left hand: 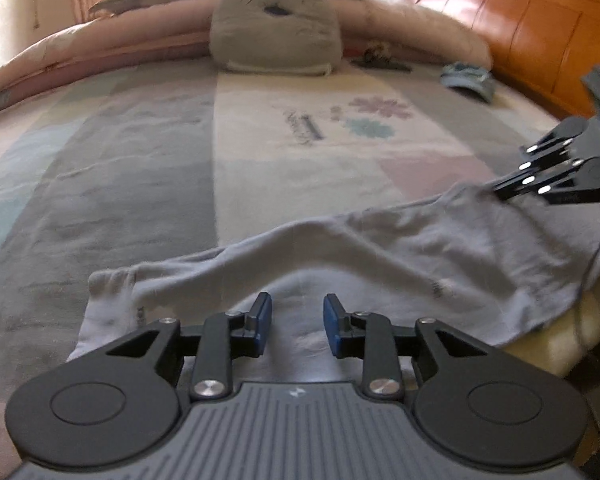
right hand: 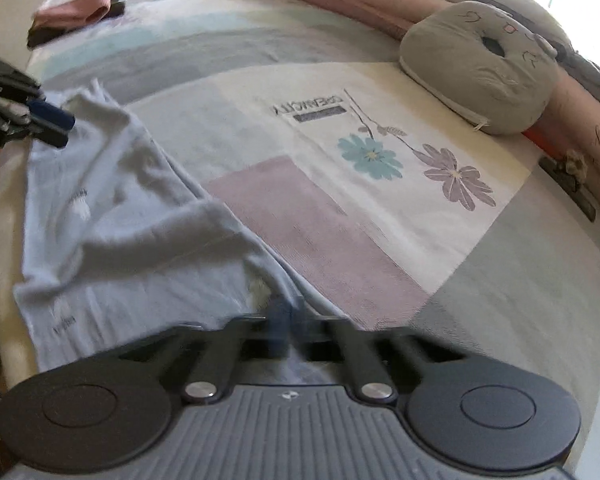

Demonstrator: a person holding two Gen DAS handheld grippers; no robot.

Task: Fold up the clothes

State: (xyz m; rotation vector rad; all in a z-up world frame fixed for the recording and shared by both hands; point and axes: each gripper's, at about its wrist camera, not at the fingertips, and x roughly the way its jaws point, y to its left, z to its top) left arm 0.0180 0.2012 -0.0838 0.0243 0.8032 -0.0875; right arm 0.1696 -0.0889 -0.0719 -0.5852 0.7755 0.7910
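A grey round plush cushion with a stitched face [left hand: 275,28] leans against rolled pink quilts [left hand: 80,52] at the far edge of the bed [left hand: 140,168], whose patchwork sheet bears printed flowers. A small blue cap [left hand: 468,80] lies near the orange wooden headboard [left hand: 532,20]; a folded pink and black stack [right hand: 76,10] sits at a far corner. The pale blue-grey cotton garment [left hand: 340,256] lies along the near edge. The left gripper [left hand: 297,328] hovers over it, fingers spread apart, holding nothing. The right gripper [right hand: 286,320] has its fingers closed together, pinching the garment's edge.
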